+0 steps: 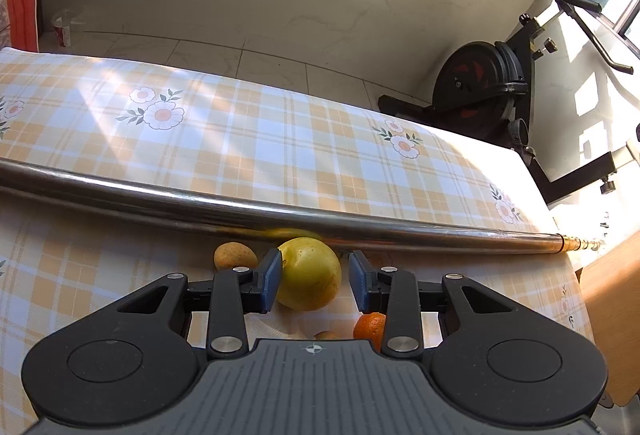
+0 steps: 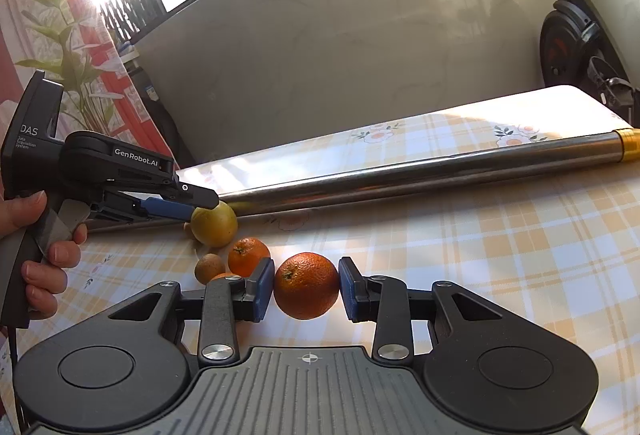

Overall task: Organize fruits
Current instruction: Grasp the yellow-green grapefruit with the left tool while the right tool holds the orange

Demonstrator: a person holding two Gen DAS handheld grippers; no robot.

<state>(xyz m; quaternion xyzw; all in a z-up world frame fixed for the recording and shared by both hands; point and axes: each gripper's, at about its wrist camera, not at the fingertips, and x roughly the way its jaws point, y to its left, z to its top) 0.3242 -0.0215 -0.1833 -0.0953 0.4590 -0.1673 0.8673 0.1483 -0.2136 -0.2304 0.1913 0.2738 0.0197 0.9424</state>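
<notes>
A yellow-green round fruit (image 1: 308,275) lies on the checked tablecloth (image 1: 240,139) just in front of a long steel tube (image 1: 280,213). My left gripper (image 1: 315,260) straddles it: the left pad touches its skin, the right pad stands a sliver off. The right wrist view shows that same left gripper (image 2: 200,209) from the side, over the yellow-green fruit (image 2: 214,225), with a person's hand (image 2: 44,263) on its handle. My right gripper (image 2: 306,267) is shut on a large orange (image 2: 306,287), both blue pads against it.
A small tangerine (image 2: 248,255), a brownish fruit (image 2: 209,268) and a yellowish fruit (image 1: 235,255) lie close by. The steel tube (image 2: 400,175) crosses the whole table. Beyond the far edge stand an exercise bike (image 1: 480,87) and a potted plant (image 2: 76,67).
</notes>
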